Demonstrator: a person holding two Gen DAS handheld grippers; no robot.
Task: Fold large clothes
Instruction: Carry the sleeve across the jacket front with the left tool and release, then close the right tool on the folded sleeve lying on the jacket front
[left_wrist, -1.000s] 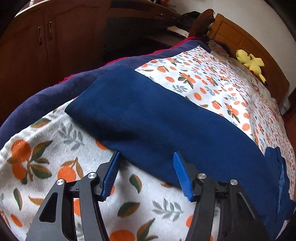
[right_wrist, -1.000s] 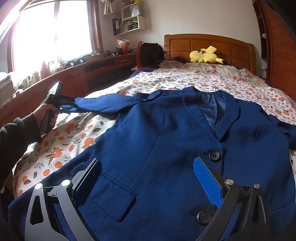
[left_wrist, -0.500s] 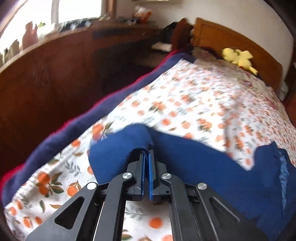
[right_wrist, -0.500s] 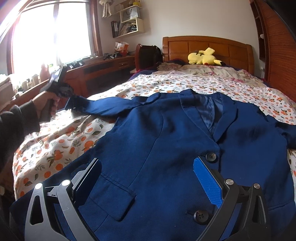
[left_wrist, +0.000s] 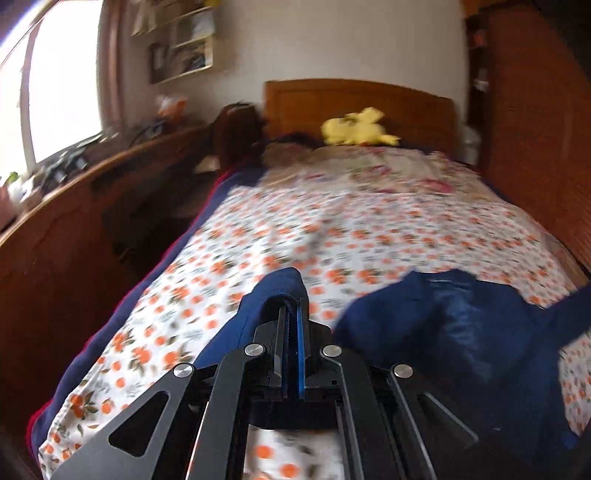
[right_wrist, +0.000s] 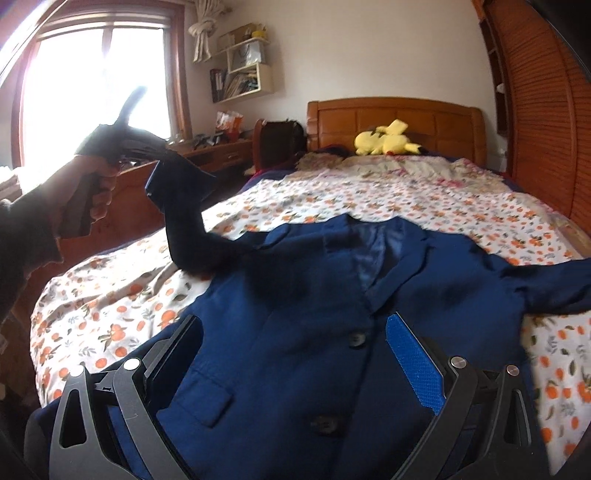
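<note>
Blue cloth fills most of what I see: a big blue jacket (right_wrist: 332, 314) lies flat on the bed, front side up, with its collar toward the headboard (right_wrist: 395, 118) and its hem toward me. My left gripper (left_wrist: 291, 314) is pinched tight on the end of the sleeve (right_wrist: 184, 206), and that sleeve hangs up in the air at the left side of the bed, bending down to the shoulder. My left hand (right_wrist: 92, 184) is the one near it. The body of the jacket lies to the right of the raised sleeve, so I think the sleeve has to swing that way, across the chest, to make the fold. My right gripper (right_wrist: 295, 354) is wide open and holds nothing; it sits low over the hem, near the buttons, with the cloth under it. The other sleeve (right_wrist: 546, 284) lies stretched out to the right on the bedspread (right_wrist: 406, 195), which is white with little oranges. The left view is blurry, so I cannot tell how much cloth is pinched. A yellow plush toy (right_wrist: 388, 138) rests by the headboard. A window (right_wrist: 92, 92) and a long wooden desk (right_wrist: 218, 147) are on the left.
</note>
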